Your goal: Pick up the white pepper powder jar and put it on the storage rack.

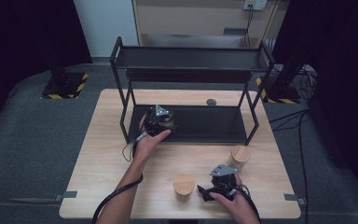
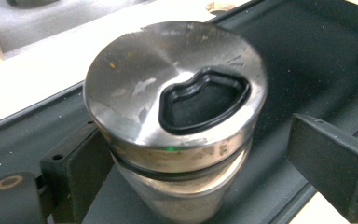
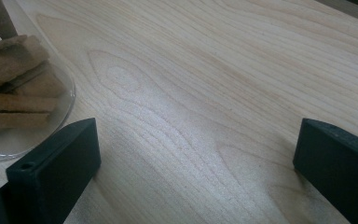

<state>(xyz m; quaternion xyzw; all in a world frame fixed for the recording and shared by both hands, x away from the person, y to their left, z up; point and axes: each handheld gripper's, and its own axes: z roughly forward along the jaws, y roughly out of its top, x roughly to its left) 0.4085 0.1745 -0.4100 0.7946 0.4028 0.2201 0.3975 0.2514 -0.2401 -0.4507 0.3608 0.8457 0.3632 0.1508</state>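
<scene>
I count three jars — two wooden-lidded [image 1: 184, 181] [image 1: 240, 154], one metal-lidded [image 2: 175, 84] (on the rack) — one two-tier rack [image 1: 191, 58], two tongs [image 1: 161, 122] [image 1: 209, 193].

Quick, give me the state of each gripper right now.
Left gripper: open, jaws either side of the metal-lidded jar on the rack's lower shelf, not gripping it.
Right gripper: open, nothing between its jaws, over the wooden table.

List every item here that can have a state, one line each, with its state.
metal-lidded jar: upright on the rack's lower shelf, lid on
left gripper: open, jaws either side of that jar, right jaw clear of it
right gripper: open over bare table, holding nothing
near wooden-lidded jar: upright on the table, lid on
far wooden-lidded jar: upright on the table, lid on
black rack: standing upright on the table
</scene>
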